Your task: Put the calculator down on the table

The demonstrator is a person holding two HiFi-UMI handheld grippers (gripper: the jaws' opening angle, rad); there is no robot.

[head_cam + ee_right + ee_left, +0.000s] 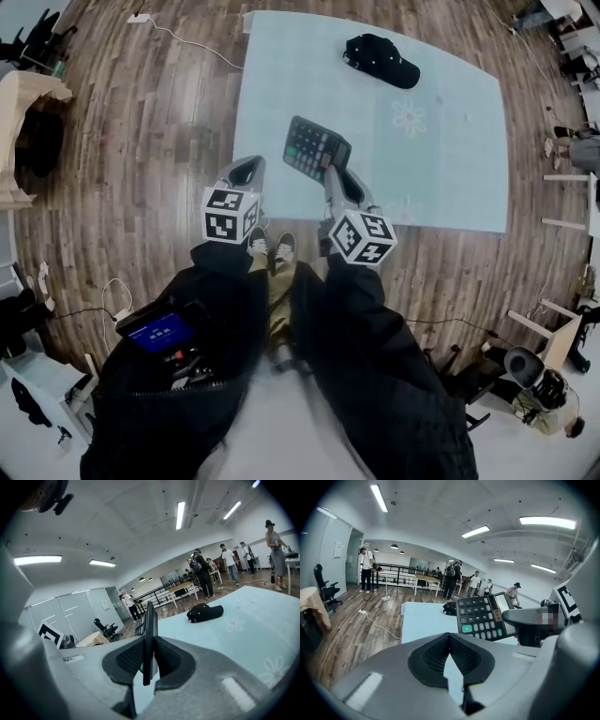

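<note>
A black calculator (316, 148) with a green key hangs tilted over the near edge of the pale blue table (450, 159). My right gripper (335, 175) is shut on its near edge. In the right gripper view the calculator (149, 634) stands edge-on between the two dark pads, which press on both faces. The left gripper view shows the calculator's (483, 617) keys and display facing it, with the right gripper (529, 620) behind. My left gripper (246, 171) hovers just left of the calculator at the table's near left corner. Its pads (440, 653) meet at the tips with nothing between them.
A black cap (382, 59) lies on the far part of the table. A white cable (187, 42) runs over the wooden floor to the left. The person's shoes (272, 248) stand just short of the table edge. Several people stand (452, 578) far behind the table.
</note>
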